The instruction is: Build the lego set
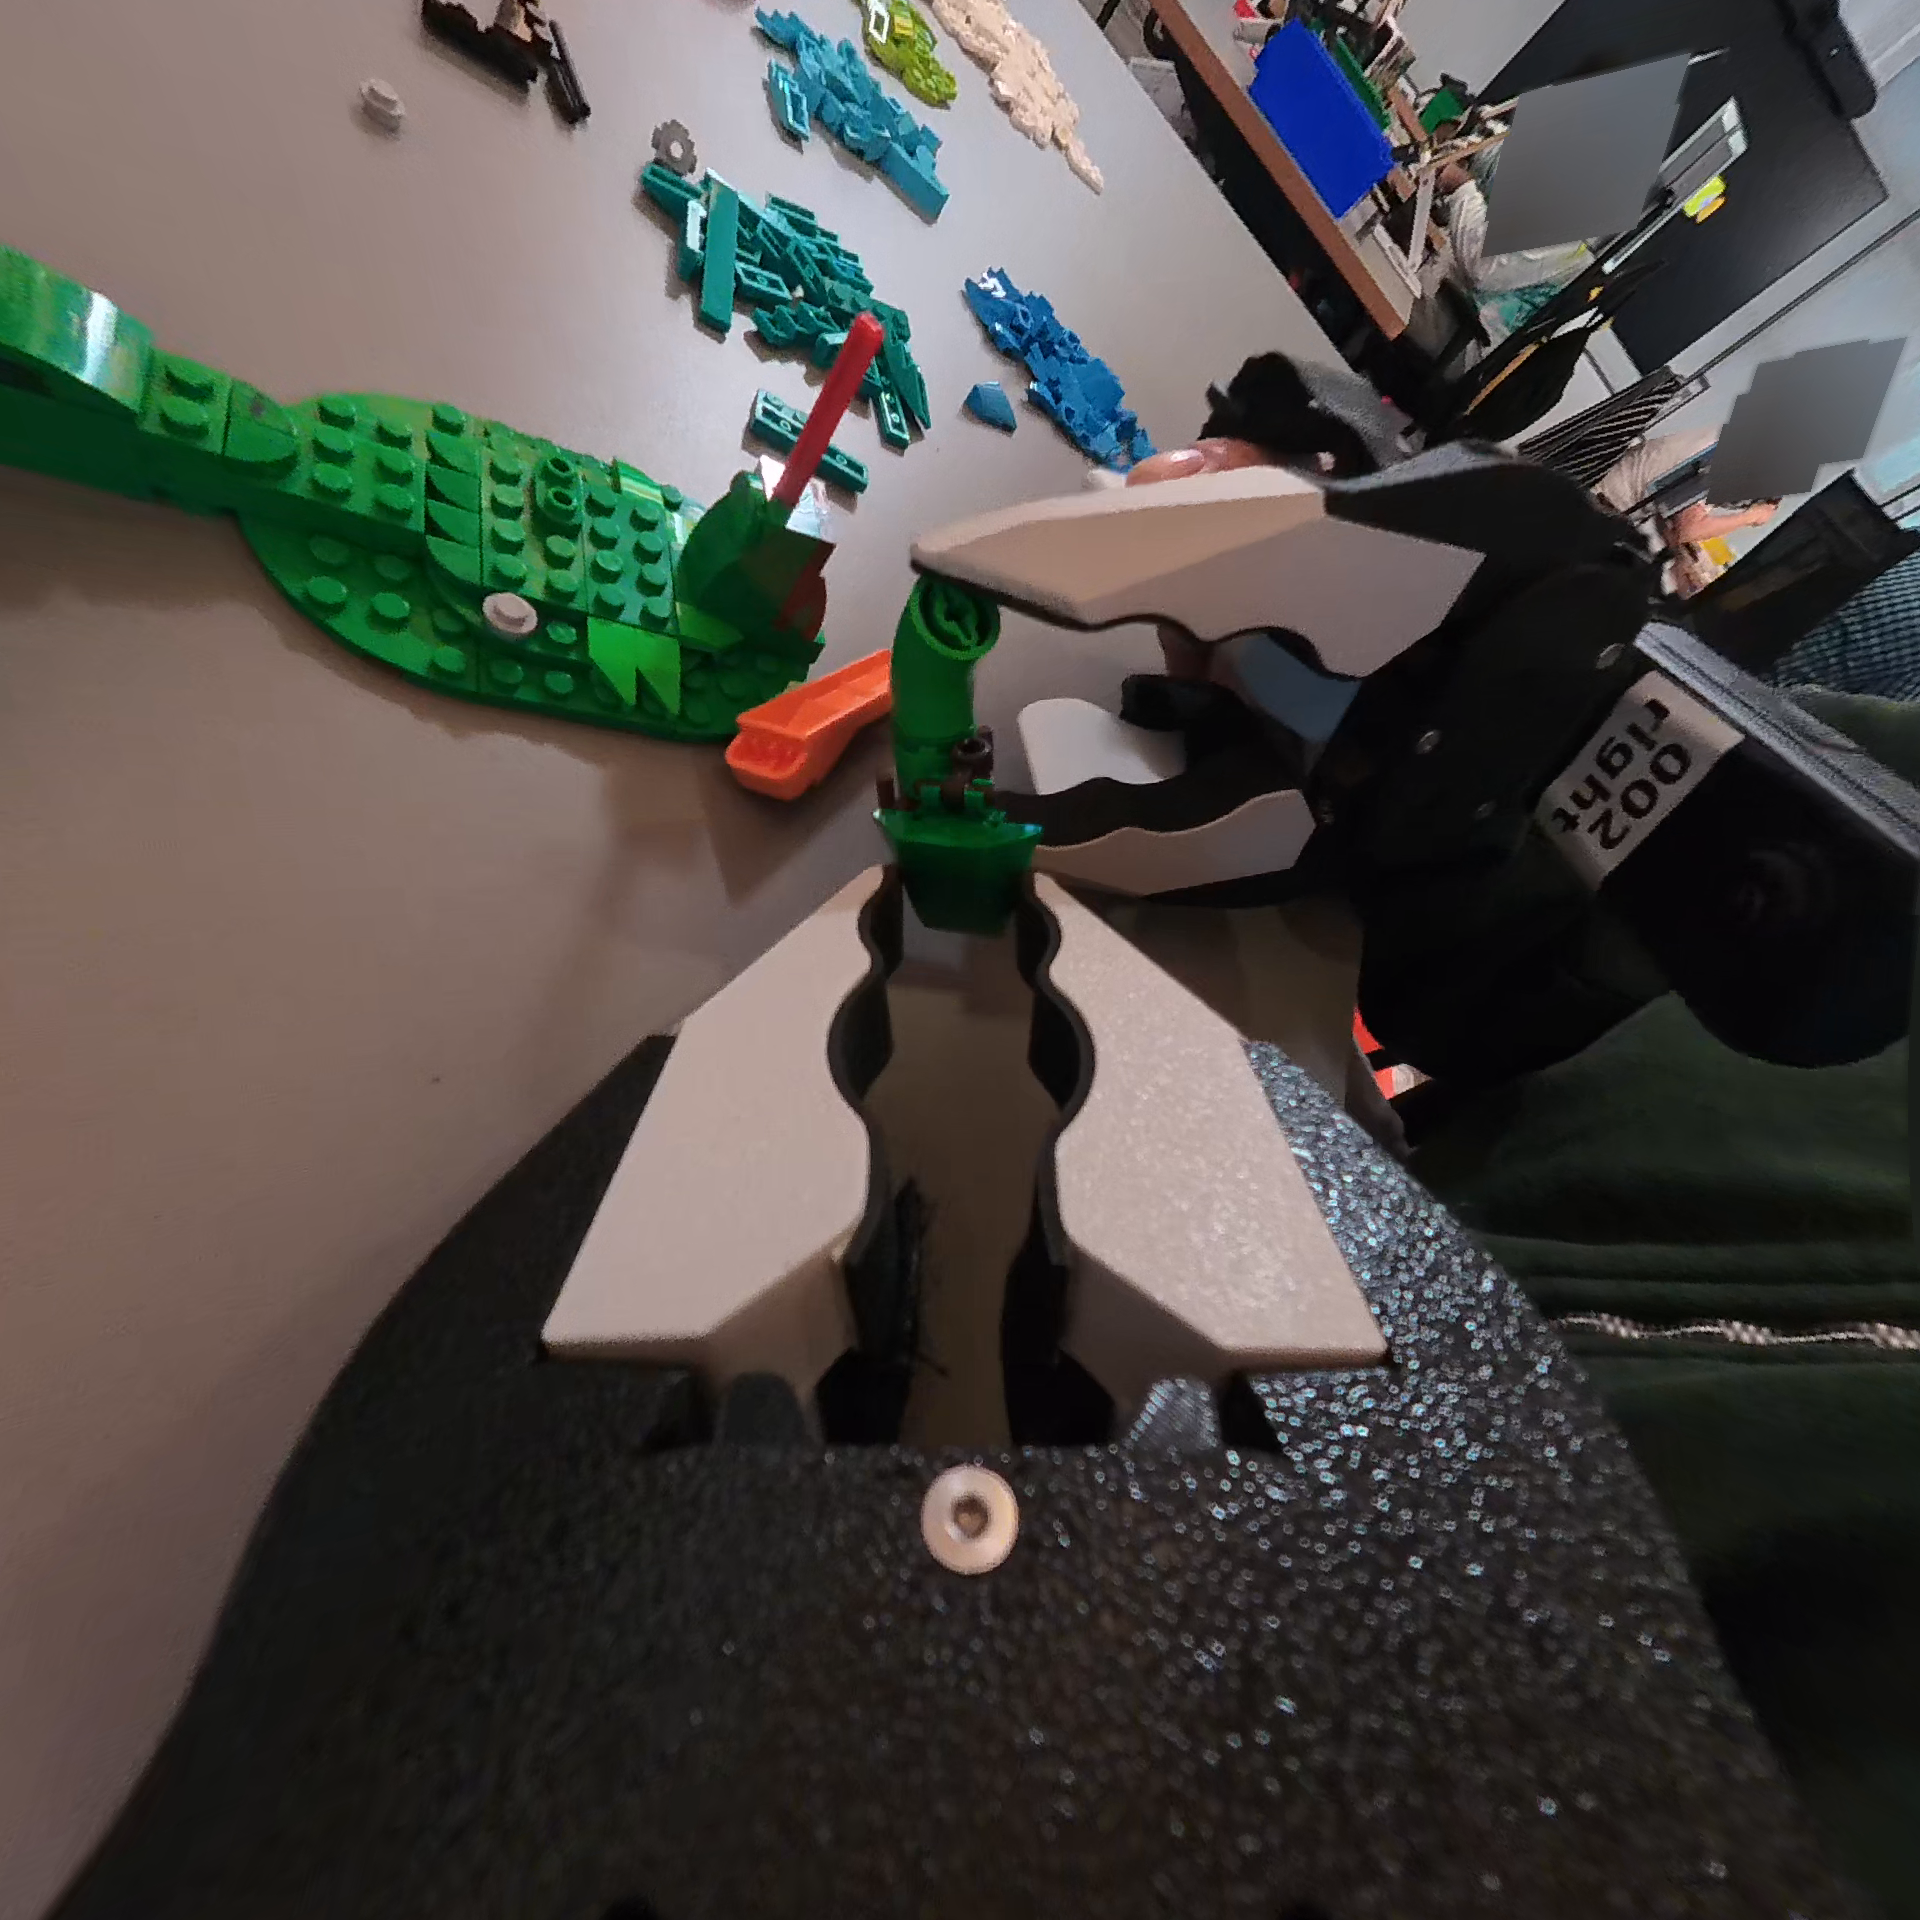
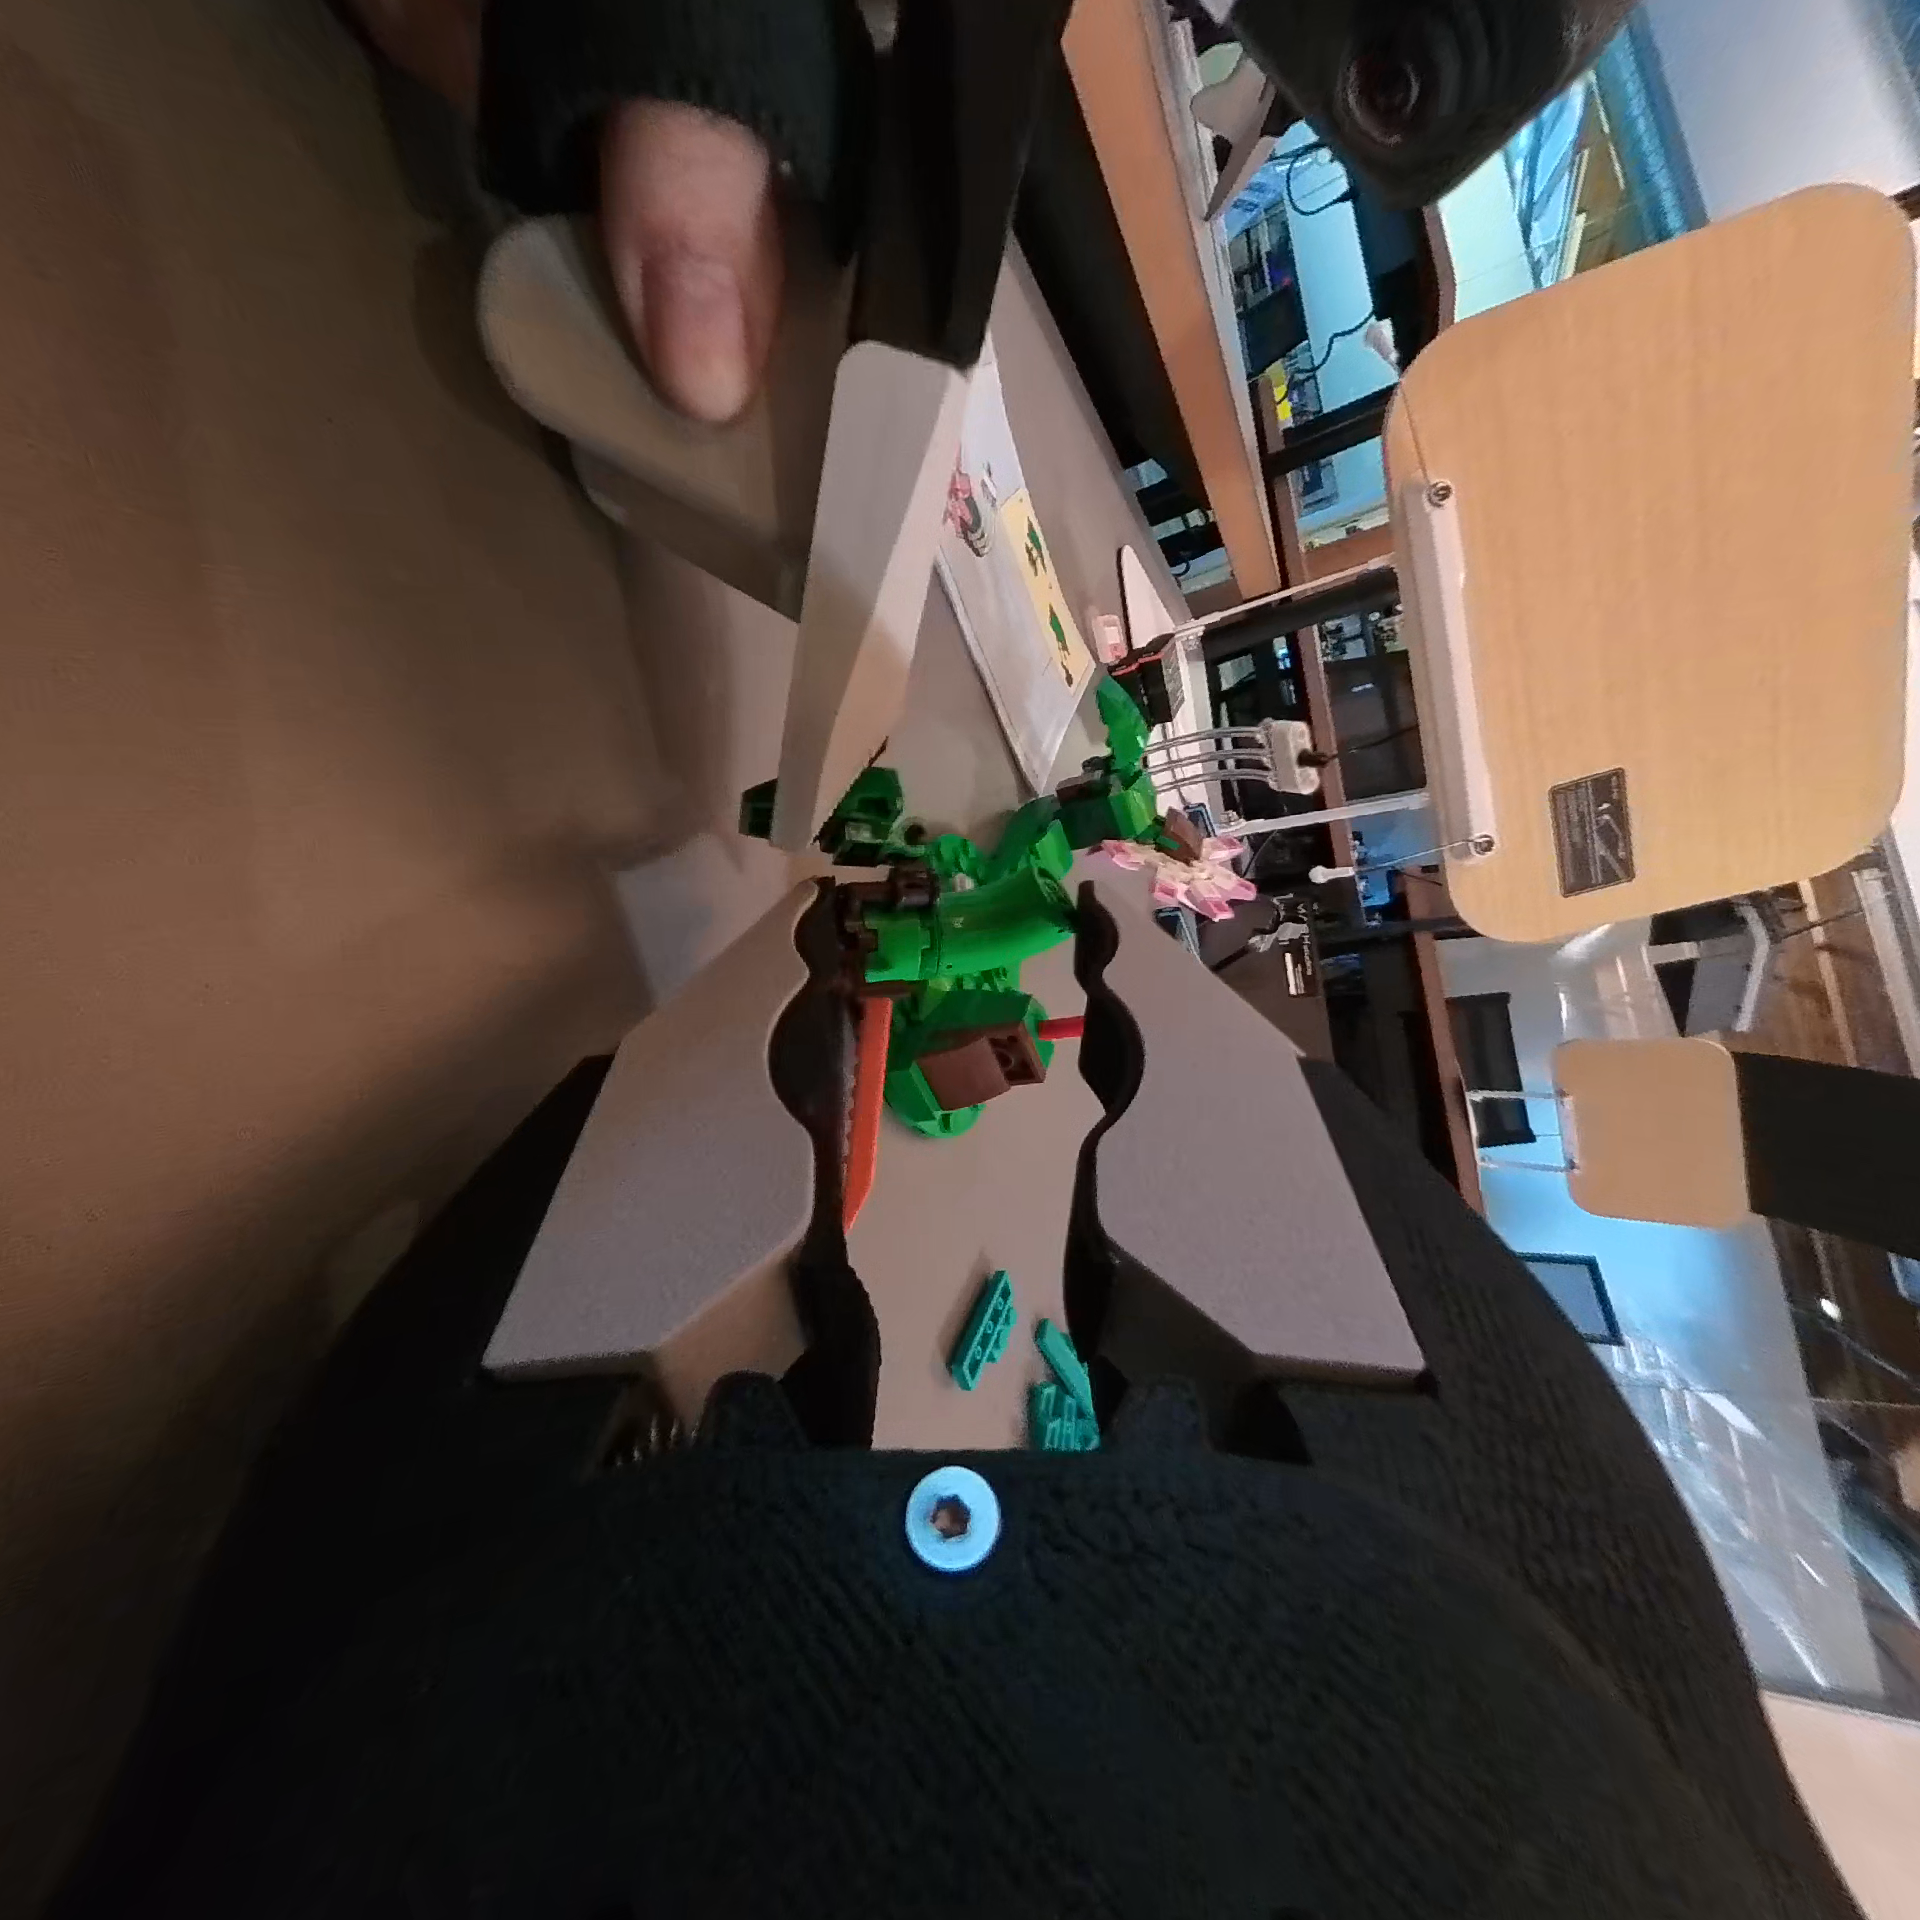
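Left gripper [image 1: 951, 894]: nipping the green brick base [image 1: 956, 862]. Right gripper [image 1: 997, 707]: spread around the curved green tube [image 1: 935, 675] at twelve o'clock. Squeeze unevenly and your joint pops.

Even indoor light with soft shadows on the table [image 1: 312, 831] — wide-angle bending at the edges, near parts blurred, window glare.

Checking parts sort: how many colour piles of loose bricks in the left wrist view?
6: black-brown pile top left; turquoise pile, lime pile, white pile along the top edge; dark teal pile mid-table; blue pile right of it. More may be cut off.
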The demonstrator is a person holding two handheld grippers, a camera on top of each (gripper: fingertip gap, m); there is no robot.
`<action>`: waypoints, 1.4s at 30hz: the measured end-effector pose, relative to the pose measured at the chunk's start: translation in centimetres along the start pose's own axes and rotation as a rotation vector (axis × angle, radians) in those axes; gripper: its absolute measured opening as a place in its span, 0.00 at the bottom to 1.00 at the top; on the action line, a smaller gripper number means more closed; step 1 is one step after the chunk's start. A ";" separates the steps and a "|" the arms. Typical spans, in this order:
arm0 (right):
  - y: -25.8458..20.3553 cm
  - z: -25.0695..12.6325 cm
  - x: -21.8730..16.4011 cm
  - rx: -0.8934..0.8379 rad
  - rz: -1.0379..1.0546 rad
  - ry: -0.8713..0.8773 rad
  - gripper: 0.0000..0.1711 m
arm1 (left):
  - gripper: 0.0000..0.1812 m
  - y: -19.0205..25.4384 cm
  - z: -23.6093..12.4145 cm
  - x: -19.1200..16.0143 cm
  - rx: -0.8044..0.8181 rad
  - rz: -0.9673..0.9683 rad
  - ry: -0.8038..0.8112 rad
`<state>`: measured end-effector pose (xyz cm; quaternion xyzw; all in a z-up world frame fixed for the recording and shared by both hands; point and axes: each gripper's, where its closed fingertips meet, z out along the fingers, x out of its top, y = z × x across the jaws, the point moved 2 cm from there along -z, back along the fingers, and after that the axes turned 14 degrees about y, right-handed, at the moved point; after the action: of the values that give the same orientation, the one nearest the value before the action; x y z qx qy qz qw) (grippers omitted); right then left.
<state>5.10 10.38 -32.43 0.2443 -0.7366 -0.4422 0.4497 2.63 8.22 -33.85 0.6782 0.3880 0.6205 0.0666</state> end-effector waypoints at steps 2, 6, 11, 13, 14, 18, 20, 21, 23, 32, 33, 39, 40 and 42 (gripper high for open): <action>-0.1 0.1 -0.1 0.013 0.026 0.002 0.26 | 0.11 0.0 0.0 -0.1 0.009 0.012 -0.012; -0.2 0.0 0.2 0.005 -0.014 0.006 0.26 | 0.11 0.0 0.0 -0.2 -0.007 -0.007 -0.022; -0.3 0.0 0.1 0.017 -0.001 0.003 0.26 | 0.11 -0.1 0.0 -0.4 0.004 -0.003 -0.033; -0.4 0.0 0.2 0.019 -0.013 0.006 0.26 | 0.11 0.0 -0.1 -0.5 0.002 0.000 -0.040; -0.4 0.1 0.2 0.022 0.005 0.009 0.26 | 0.11 0.0 -0.1 -0.5 0.002 0.001 -0.040; -0.4 0.1 0.2 0.021 0.017 0.012 0.26 | 0.11 0.0 -0.1 -0.4 -0.005 -0.015 -0.036; -0.4 0.0 0.2 0.020 0.027 0.015 0.26 | 0.11 0.0 -0.1 -0.4 -0.007 -0.017 -0.030; -0.3 0.0 0.2 0.018 0.036 0.020 0.26 | 0.11 0.0 -0.1 -0.3 -0.011 -0.019 -0.027; -0.1 0.0 0.3 0.010 0.046 0.032 0.26 | 0.11 0.2 -0.1 -0.1 -0.022 -0.020 -0.012; 0.4 -0.3 0.9 -0.030 0.019 0.072 0.26 | 0.17 1.0 -0.2 0.5 -0.089 0.008 0.019; 0.4 -0.4 1.0 -0.031 0.019 0.075 0.26 | 0.17 1.1 -0.3 0.6 -0.097 0.006 0.021; 0.9 -0.5 1.2 -0.055 0.032 0.094 0.26 | 0.21 1.8 -0.4 0.9 -0.121 0.044 0.027; 0.9 -0.5 1.2 -0.056 0.034 0.097 0.26 | 0.22 1.8 -0.5 0.9 -0.124 0.045 0.027; 1.0 -0.6 1.3 -0.060 0.035 0.103 0.26 | 0.22 1.9 -0.5 1.0 -0.127 0.051 0.025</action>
<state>5.05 9.64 -30.90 0.2400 -0.7030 -0.4432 0.5017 2.98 7.27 -31.88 0.6746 0.3313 0.6537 0.0889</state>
